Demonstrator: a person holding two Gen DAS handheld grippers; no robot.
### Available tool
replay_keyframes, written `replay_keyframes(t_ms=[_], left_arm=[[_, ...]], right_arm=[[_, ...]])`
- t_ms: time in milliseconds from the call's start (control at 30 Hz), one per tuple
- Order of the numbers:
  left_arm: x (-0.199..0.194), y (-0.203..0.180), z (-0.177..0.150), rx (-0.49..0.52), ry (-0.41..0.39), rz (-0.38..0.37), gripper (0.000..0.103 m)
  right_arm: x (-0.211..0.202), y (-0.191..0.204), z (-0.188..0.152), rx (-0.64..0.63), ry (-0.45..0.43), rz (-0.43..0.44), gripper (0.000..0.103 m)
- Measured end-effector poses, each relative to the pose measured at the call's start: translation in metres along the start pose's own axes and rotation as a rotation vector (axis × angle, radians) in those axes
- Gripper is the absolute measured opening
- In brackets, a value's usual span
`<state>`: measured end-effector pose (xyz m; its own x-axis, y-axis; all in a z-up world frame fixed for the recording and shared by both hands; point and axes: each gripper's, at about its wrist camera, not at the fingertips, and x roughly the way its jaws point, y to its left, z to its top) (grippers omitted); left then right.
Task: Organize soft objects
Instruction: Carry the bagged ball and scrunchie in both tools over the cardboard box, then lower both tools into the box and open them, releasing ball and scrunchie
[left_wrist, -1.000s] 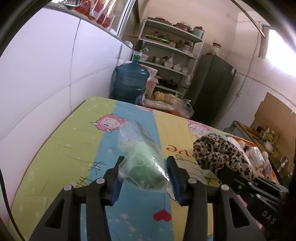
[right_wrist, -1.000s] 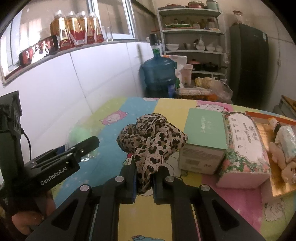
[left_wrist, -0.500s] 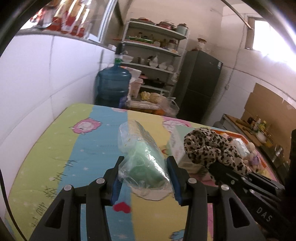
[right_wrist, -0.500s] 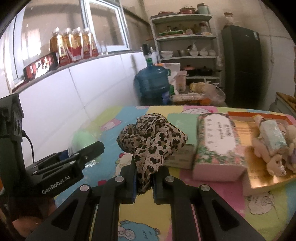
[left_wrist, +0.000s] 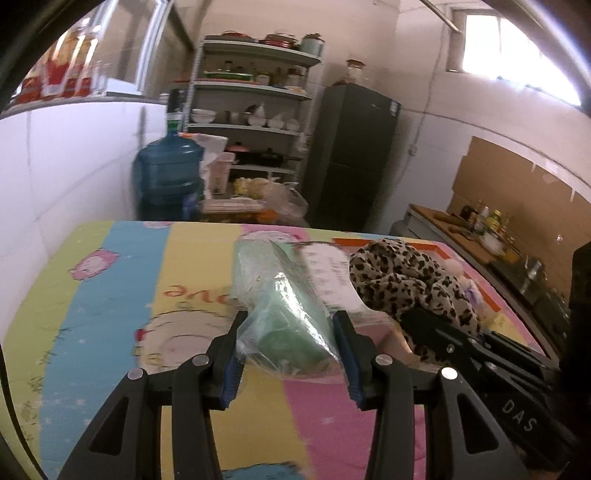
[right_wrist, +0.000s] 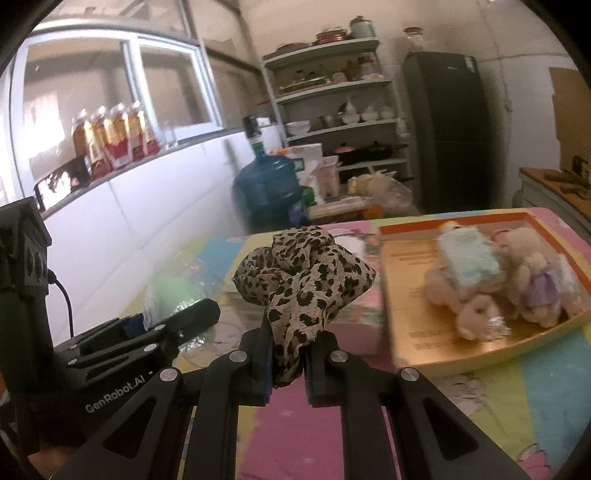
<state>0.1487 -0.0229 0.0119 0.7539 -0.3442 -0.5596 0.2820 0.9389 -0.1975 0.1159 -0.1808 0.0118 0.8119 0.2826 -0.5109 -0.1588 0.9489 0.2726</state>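
Note:
My left gripper (left_wrist: 290, 338) is shut on a clear plastic bag with a soft green item inside (left_wrist: 280, 314), held above the cartoon-print table cover (left_wrist: 122, 291). My right gripper (right_wrist: 288, 354) is shut on a bunched leopard-print cloth (right_wrist: 303, 275), which rises above its jaws. From the left wrist view the leopard-print cloth (left_wrist: 406, 280) hangs just to the right of the bag. The right wrist view shows the bag (right_wrist: 173, 291) to the left. A gold tray with an orange rim (right_wrist: 406, 321) sits at the right, holding plush toys (right_wrist: 524, 288) and a pale green packet (right_wrist: 469, 258).
A floral tissue box (right_wrist: 360, 314) lies on the table behind the cloth, left of the tray. Beyond the table stand a blue water jug (left_wrist: 166, 177), a shelf rack of dishes (left_wrist: 255, 122) and a dark fridge (left_wrist: 354, 155). A white tiled wall (left_wrist: 74, 155) runs along the left.
Both grippers have swung to the right across the table with their loads still held. The gold tray with plush toys now fills the right wrist view's right side.

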Motion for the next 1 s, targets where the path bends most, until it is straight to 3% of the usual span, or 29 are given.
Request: replay_keyframes(t_ms=[567, 1000], left_arm=[[0.049, -0.105, 0.009, 0.082, 0.038, -0.095, 0.046], [0.101, -0.145, 0.005, 0.097, 0.114, -0.100, 0.046]], right_arm=[[-0.049, -0.119, 0.004, 0.126, -0.068, -0.123, 0.013], [-0.052, -0.175, 0.006, 0.172, -0.058, -0.145, 0.014]])
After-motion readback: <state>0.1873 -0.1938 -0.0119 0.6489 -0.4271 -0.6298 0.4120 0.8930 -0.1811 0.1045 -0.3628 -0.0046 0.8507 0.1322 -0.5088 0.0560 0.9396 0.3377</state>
